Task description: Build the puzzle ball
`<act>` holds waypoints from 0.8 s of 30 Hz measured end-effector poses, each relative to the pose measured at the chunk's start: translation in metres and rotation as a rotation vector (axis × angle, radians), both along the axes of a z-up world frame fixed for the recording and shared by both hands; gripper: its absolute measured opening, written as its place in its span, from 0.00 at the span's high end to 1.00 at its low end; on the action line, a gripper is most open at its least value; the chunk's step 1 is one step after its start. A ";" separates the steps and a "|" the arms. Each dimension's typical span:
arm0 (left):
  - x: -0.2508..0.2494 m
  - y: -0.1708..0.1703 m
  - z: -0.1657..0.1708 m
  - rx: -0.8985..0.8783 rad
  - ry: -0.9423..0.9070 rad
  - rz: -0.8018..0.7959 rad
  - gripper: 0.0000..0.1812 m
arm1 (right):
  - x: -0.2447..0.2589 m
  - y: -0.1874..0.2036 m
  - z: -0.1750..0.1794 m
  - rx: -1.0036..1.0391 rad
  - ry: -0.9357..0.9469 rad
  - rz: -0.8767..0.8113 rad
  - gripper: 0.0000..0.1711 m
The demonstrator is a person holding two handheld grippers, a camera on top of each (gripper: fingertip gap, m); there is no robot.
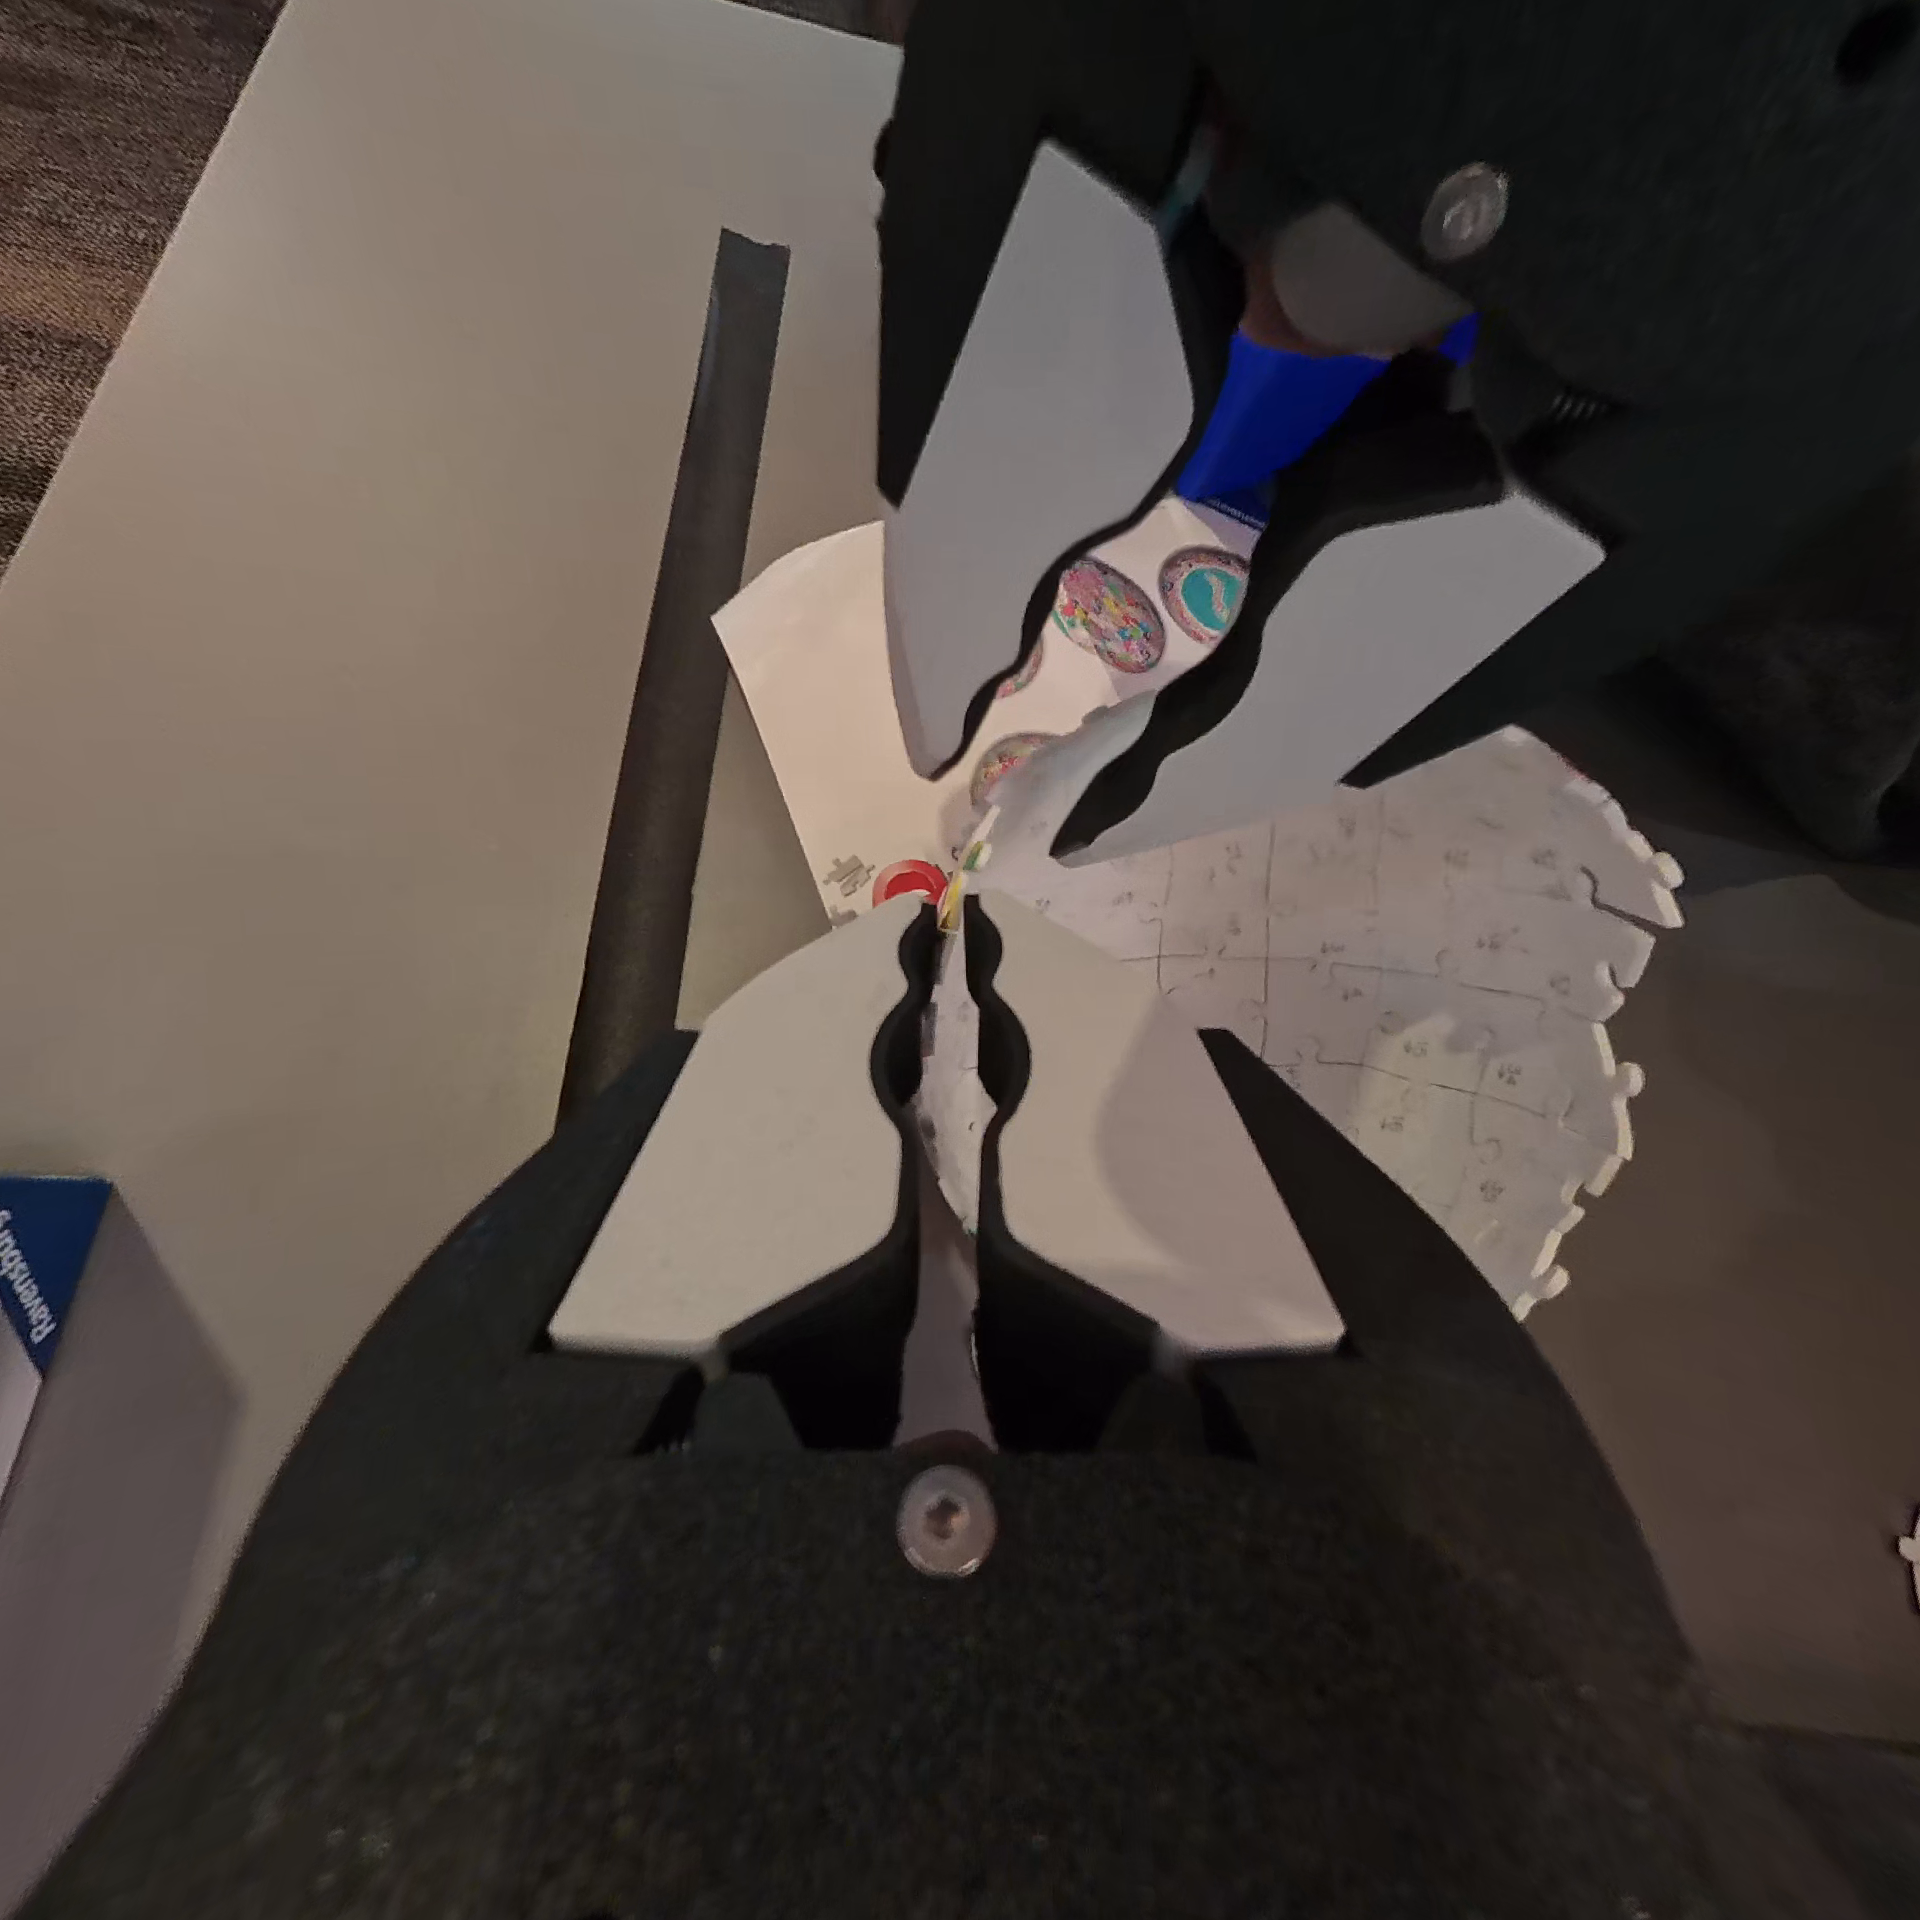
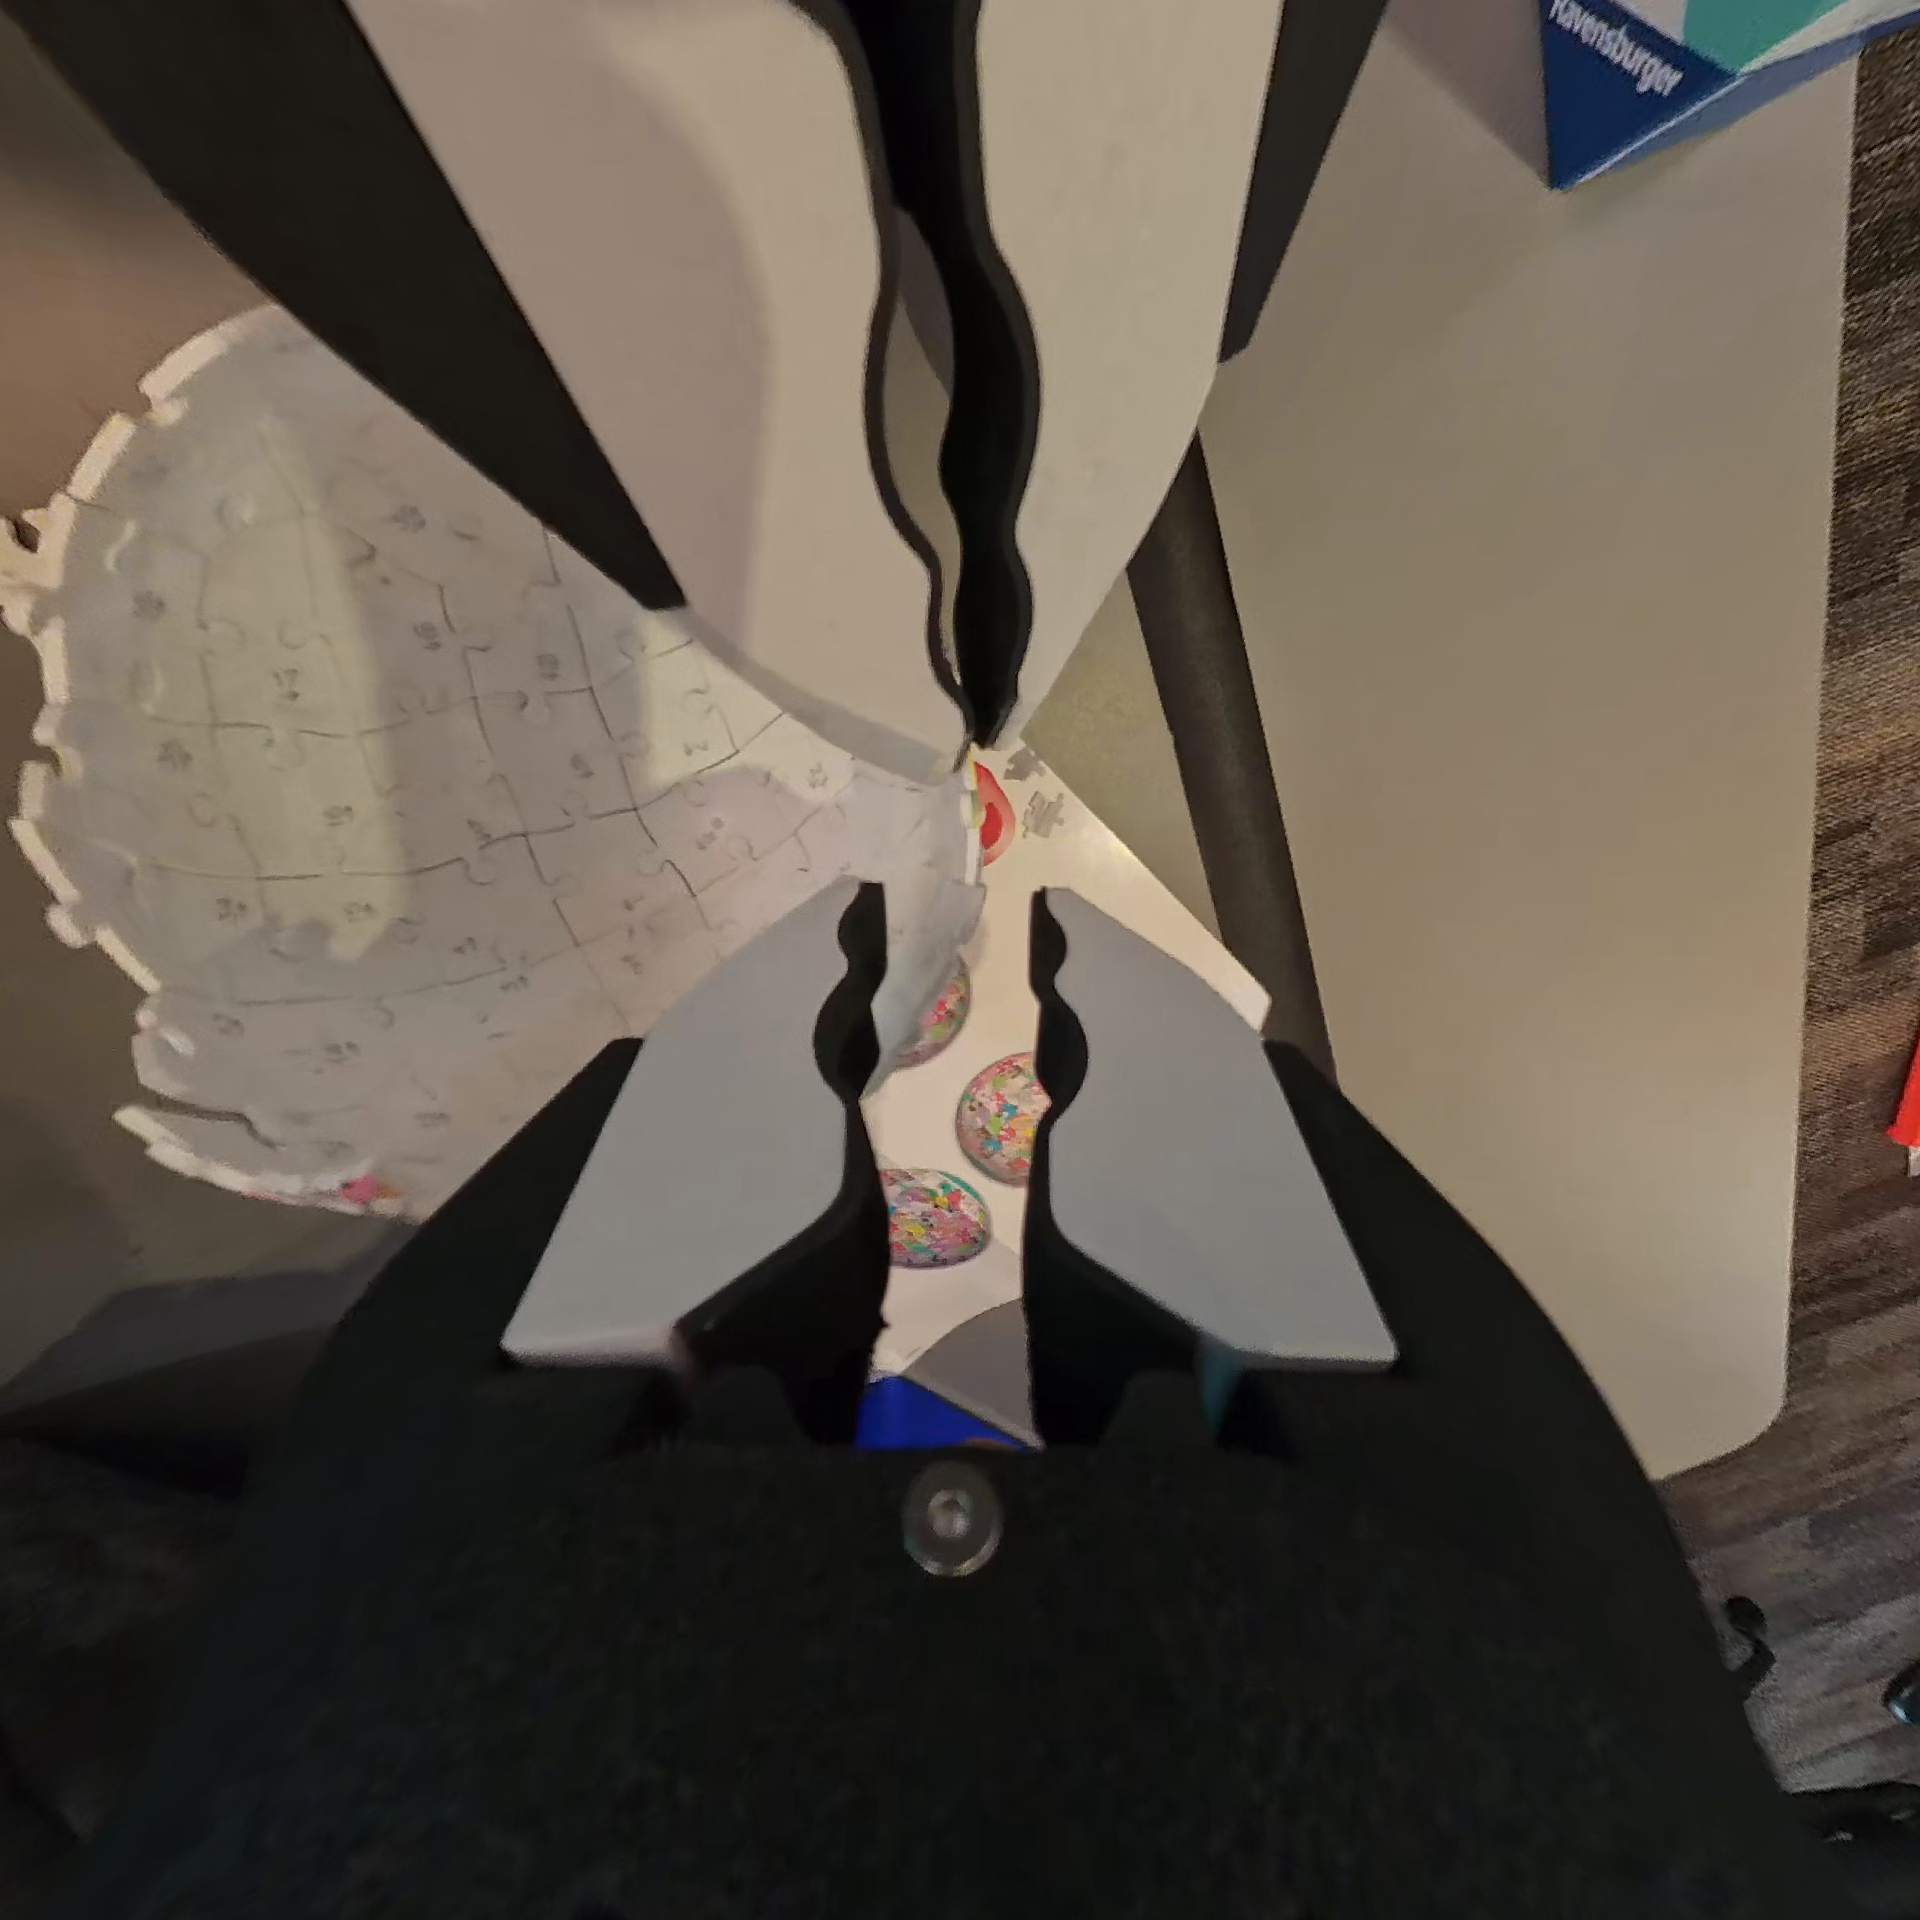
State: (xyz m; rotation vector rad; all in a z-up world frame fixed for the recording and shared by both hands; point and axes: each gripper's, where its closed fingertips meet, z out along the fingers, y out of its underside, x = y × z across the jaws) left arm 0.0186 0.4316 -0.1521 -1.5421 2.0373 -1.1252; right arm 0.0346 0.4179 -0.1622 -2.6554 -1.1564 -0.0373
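puzzle shell (image 1: pixel 1351 987): matt white plastic | leaflet (image 2: pixel 1091 894): glossy paper | table (image 1: pixel 364 623): smooth matt

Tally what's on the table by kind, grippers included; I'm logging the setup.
Grippers: 2, left and right
Puzzle shell: 1
Leaflet: 1
Box: 1
Total: 5

Your black-and-grey fingers (image 1: pixel 790 1143) meet a white puzzle shell (image 1: pixel 1434 997) lined with interlocking seams; beneath lies a white leaflet (image 2: pixel 1122 914) dotted with multicoloured spheres, on a pale bench (image 1: pixel 364 623) beside a blue box (image 2: pixel 1662 83).
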 end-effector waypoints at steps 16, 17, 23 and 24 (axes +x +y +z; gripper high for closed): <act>-0.002 0.001 0.002 -0.041 0.001 0.003 0.97 | 0.002 0.003 -0.003 -0.024 -0.025 -0.013 0.98; -0.002 0.001 0.001 -0.045 0.005 0.002 0.95 | 0.002 0.002 -0.003 -0.022 -0.028 -0.009 0.98; -0.005 0.001 0.001 -0.061 0.013 -0.001 0.93 | 0.002 0.003 -0.003 -0.011 -0.035 0.000 0.98; -0.005 0.001 0.001 -0.058 0.014 -0.004 0.93 | 0.002 0.003 -0.004 -0.007 -0.039 0.004 0.98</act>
